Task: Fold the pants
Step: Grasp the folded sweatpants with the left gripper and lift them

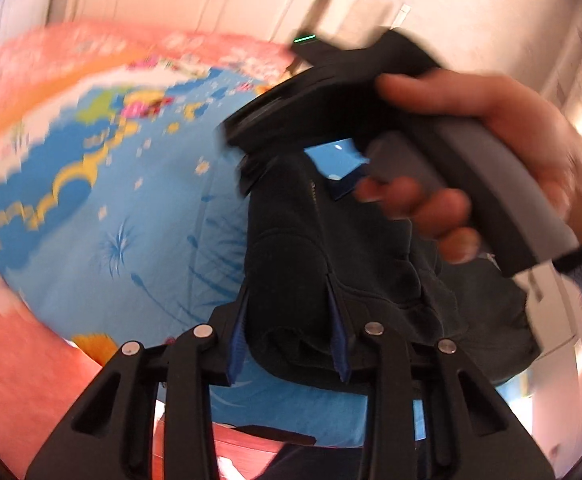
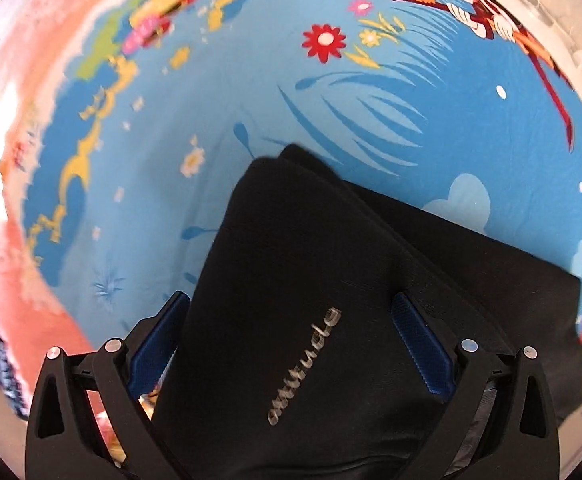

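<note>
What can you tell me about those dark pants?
The pants are black, soft, thick cloth, with a silvery word printed on them. They look folded into layers, lifted partly above a cartoon-print bedsheet. The right gripper straddles them; the left gripper pinches a bunched part between its blue pads.

Bare bedsheet point(image 2: 139, 200) left of pants point(image 2: 311, 280); right tongs point(image 1: 355, 112) block above.
</note>
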Action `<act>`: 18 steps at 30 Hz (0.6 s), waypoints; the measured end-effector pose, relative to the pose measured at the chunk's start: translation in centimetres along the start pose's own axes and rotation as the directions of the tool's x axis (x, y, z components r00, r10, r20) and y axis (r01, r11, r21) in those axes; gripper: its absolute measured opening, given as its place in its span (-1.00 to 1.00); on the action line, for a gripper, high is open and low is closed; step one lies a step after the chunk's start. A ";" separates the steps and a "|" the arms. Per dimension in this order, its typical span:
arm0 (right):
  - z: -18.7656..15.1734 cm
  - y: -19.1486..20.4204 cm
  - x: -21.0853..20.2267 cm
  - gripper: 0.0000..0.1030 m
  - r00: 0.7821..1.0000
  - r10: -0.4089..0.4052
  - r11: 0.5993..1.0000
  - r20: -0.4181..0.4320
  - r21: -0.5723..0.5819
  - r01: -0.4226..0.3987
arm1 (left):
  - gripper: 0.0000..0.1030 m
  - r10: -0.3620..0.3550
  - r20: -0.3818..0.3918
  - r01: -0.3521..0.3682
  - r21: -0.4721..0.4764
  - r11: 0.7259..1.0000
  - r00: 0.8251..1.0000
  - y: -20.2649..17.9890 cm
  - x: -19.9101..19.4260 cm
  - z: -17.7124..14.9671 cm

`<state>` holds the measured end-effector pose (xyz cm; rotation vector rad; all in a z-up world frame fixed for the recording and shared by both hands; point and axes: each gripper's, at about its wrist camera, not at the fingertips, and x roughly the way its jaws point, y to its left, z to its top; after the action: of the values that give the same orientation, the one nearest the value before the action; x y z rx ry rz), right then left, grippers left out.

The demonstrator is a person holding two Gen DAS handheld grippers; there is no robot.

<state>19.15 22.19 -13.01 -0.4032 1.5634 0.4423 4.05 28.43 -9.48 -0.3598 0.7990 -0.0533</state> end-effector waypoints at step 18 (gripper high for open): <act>-1.3 -6.3 -3.4 -0.31 0.943 0.324 0.945 0.078 0.021 -0.326 | 0.58 -0.009 -0.038 0.004 -0.121 0.993 0.999 -2.9 1.6 -0.6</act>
<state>21.38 16.02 -9.79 -0.0981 1.5672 0.6771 4.93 25.26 -10.01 -0.4770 0.8417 -0.0182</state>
